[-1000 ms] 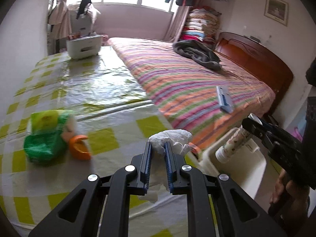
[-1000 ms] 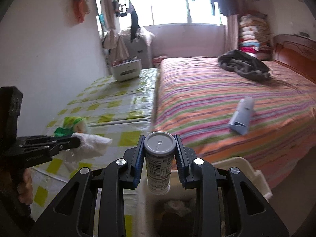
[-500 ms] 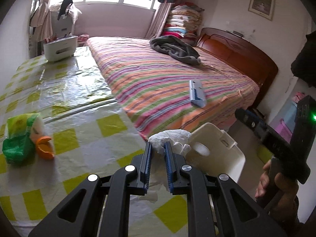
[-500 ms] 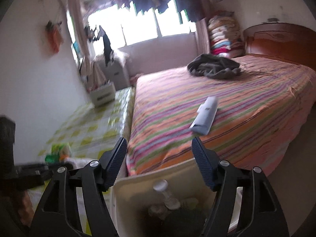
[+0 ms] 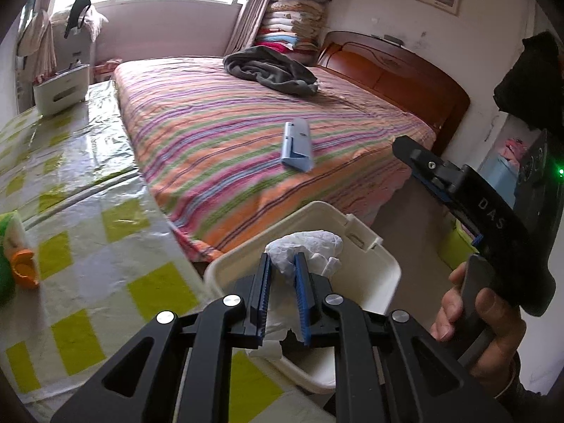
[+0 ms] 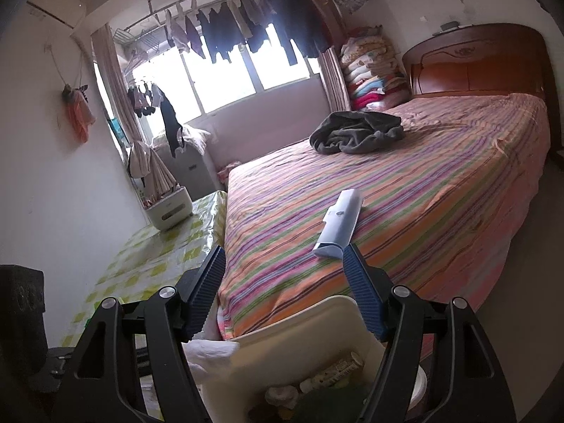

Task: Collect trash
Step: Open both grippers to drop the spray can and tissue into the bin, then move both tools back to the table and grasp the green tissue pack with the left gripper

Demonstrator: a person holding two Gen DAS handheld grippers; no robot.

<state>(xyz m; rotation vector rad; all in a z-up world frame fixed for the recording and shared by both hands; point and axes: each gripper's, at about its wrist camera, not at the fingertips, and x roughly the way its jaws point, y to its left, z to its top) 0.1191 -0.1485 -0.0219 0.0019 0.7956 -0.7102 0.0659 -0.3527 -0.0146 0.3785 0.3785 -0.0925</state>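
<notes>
Crumpled tissue [image 5: 303,246] now over smooth cream bin [image 5: 384,268], claw-pinched

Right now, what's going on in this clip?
A person is collecting trash with a handheld gripper in each hand. The left gripper is shut on a crumpled white tissue, held over the rim of the cream bin beside the bed. The right gripper is open and empty, its fingers having just spread; a bottle lies in the bin below it. An orange lid and green packet remain on the checked table.
</notes>
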